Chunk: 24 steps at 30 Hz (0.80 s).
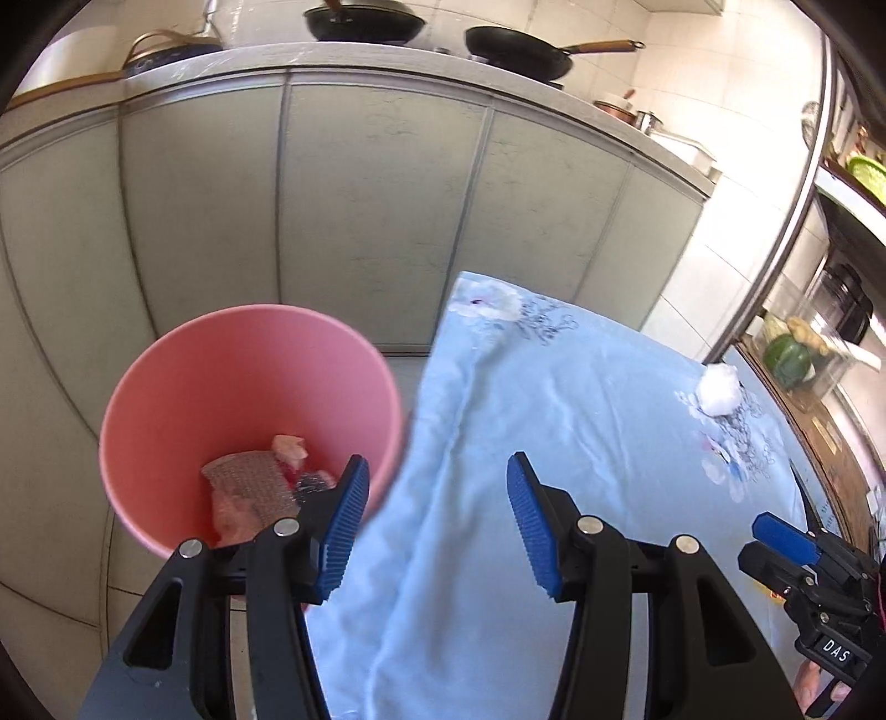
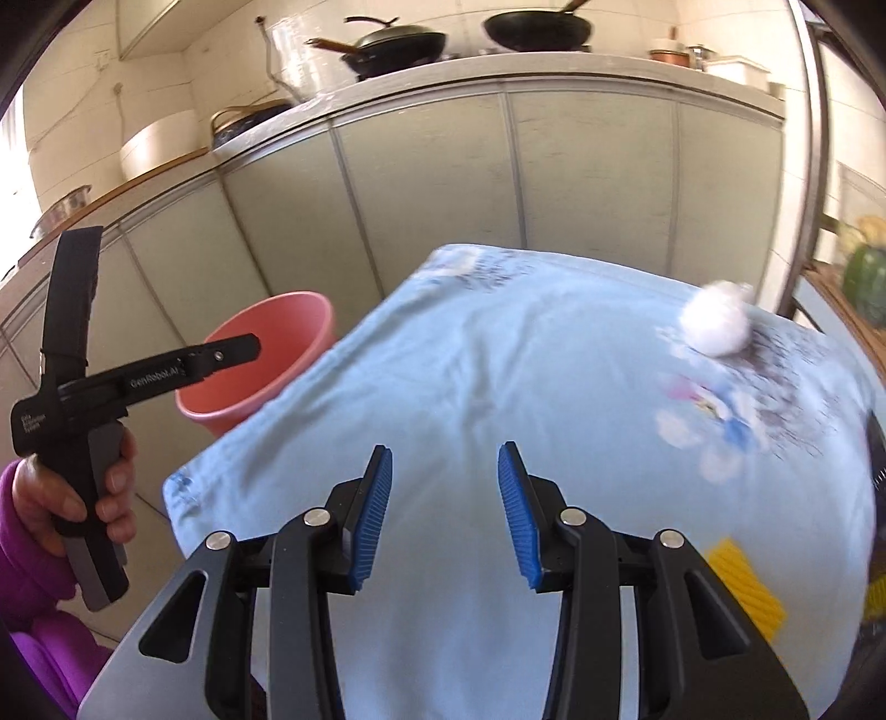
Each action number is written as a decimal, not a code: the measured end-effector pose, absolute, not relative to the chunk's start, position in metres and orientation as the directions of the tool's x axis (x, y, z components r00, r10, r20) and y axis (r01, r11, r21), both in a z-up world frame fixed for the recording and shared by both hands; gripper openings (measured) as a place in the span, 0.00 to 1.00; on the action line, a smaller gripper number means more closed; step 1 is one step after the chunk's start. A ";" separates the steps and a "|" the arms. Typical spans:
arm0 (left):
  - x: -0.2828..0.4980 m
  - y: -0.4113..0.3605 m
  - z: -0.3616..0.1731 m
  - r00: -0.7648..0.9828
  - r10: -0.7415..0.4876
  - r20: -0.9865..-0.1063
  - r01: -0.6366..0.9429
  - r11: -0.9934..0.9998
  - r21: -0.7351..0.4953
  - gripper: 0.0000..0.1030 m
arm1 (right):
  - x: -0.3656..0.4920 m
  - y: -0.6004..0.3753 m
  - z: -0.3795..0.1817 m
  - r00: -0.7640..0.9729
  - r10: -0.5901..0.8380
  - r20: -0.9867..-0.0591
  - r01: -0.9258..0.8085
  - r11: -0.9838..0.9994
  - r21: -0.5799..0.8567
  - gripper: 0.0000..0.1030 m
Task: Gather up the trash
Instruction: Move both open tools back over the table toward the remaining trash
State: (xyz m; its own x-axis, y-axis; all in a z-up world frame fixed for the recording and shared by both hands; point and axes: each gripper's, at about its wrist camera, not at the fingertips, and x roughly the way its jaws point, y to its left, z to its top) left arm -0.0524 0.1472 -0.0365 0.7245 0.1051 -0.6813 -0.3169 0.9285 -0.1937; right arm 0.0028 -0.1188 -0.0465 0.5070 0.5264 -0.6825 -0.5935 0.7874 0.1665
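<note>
A kitchen, seen from two gripper cameras, both tilted downward over a table draped in a light blue cloth (image 1: 554, 443) with flower prints.

Left camera: the left gripper (image 1: 437, 526) fills the lower frame, its blue pads spread wide apart with nothing between them, only cloth and floor below. At 9 o'clock from it stands a pink bin (image 1: 166, 399) on the floor, just beside the cloth's hanging edge. Inside the bin lie scraps (image 1: 249, 487): crumpled paper and a piece of mesh-patterned wrapper. A white paper ball (image 1: 719, 389) sits on the cloth at 2 o'clock, near the far right edge. The right gripper (image 1: 797, 526) shows at 4 o'clock.

Right camera: the right gripper (image 2: 444, 515) hangs over the cloth, its pads partly apart, holding nothing. The paper ball lies at 1 o'clock, well apart from the pads, blurred. A yellow ridged piece (image 2: 745, 590) lies on the cloth at 4 o'clock. At 9 o'clock a hand (image 2: 99, 493) in a purple sleeve grips the left gripper's handle, its tip over the bin.

Behind, pale cabinets (image 1: 360, 210) carry a counter with black pans (image 1: 515, 50).
</note>
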 end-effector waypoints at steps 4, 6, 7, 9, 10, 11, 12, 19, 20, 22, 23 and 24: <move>-0.042 0.127 -0.035 0.729 0.077 -0.680 -0.268 0.946 -0.180 0.50 | -0.001 -0.163 -0.053 0.551 0.471 -0.689 -0.513 0.842 0.166 0.39; -0.037 0.118 -0.034 0.730 0.066 -0.680 -0.248 0.953 -0.174 0.50 | -0.003 -0.183 -0.056 0.571 0.441 -0.692 -0.466 0.869 0.169 0.39; -0.035 0.114 -0.035 0.730 0.061 -0.681 -0.238 0.956 -0.170 0.50 | -0.005 -0.194 -0.058 0.581 0.424 -0.695 -0.442 0.881 0.168 0.39; -0.031 0.106 -0.035 0.728 0.049 -0.683 -0.220 0.962 -0.165 0.50 | -0.008 -0.213 -0.063 0.598 0.391 -0.700 -0.400 0.902 0.162 0.39; -0.030 0.103 -0.036 0.728 0.045 -0.684 -0.213 0.964 -0.163 0.50 | -0.008 -0.219 -0.065 0.602 0.380 -0.703 -0.386 0.909 0.161 0.39; -0.028 0.099 -0.036 0.727 0.039 -0.686 -0.205 0.965 -0.161 0.50 | -0.008 -0.229 -0.068 0.605 0.364 -0.708 -0.364 0.918 0.161 0.39; -0.026 0.096 -0.037 0.725 0.034 -0.688 -0.197 0.967 -0.161 0.50 | -0.008 -0.233 -0.070 0.605 0.354 -0.713 -0.349 0.923 0.162 0.39; -0.012 0.072 -0.039 0.716 -0.006 -0.698 -0.128 0.982 -0.140 0.50 | -0.001 -0.254 -0.083 0.588 0.315 -0.745 -0.296 0.941 0.164 0.39; -0.009 0.069 -0.039 0.716 -0.011 -0.698 -0.121 0.983 -0.139 0.50 | -0.001 -0.253 -0.083 0.585 0.314 -0.748 -0.297 0.941 0.162 0.39; -0.005 0.064 -0.038 0.716 -0.020 -0.698 -0.109 0.984 -0.141 0.50 | 0.001 -0.251 -0.086 0.586 0.299 -0.753 -0.299 0.944 0.143 0.39; -0.002 0.061 -0.038 0.715 -0.026 -0.699 -0.103 0.984 -0.142 0.50 | 0.001 -0.249 -0.088 0.586 0.289 -0.757 -0.302 0.945 0.128 0.39; 0.001 0.058 -0.038 0.714 -0.032 -0.699 -0.096 0.985 -0.143 0.50 | 0.001 -0.249 -0.089 0.585 0.282 -0.760 -0.302 0.946 0.118 0.39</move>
